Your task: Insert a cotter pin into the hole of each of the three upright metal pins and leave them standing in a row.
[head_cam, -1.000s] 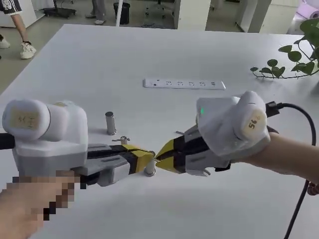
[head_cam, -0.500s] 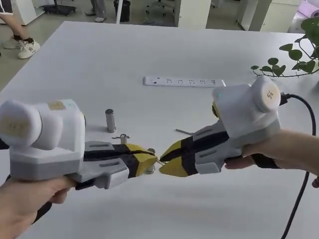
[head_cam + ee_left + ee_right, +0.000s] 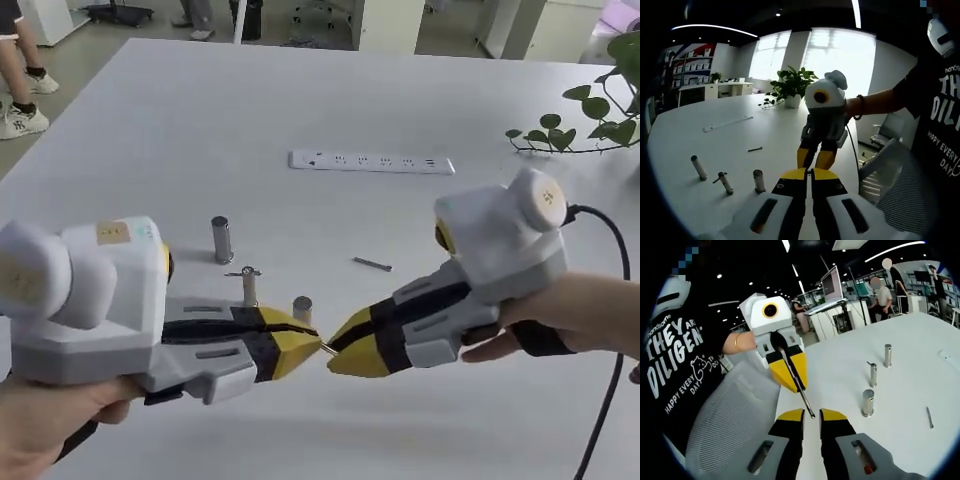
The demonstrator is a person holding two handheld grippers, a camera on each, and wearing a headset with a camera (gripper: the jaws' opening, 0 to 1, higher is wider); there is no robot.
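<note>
Evidently on the second insertion, the closed left gripper (image 3: 312,339) pinches a thin grey metal cotter pin (image 3: 797,382) above the near edge of the desk (image 3: 300,100), its tip between the jaws of the slightly spread right gripper (image 3: 811,414). Next, likely: line it up with the hole of the nearest upright steel pin (image 3: 302,309).

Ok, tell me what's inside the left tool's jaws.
A thin cotter pin sticks out of the left tool, pointing at the right tool. Its gripped end is covered by the yellow tips.
</note>
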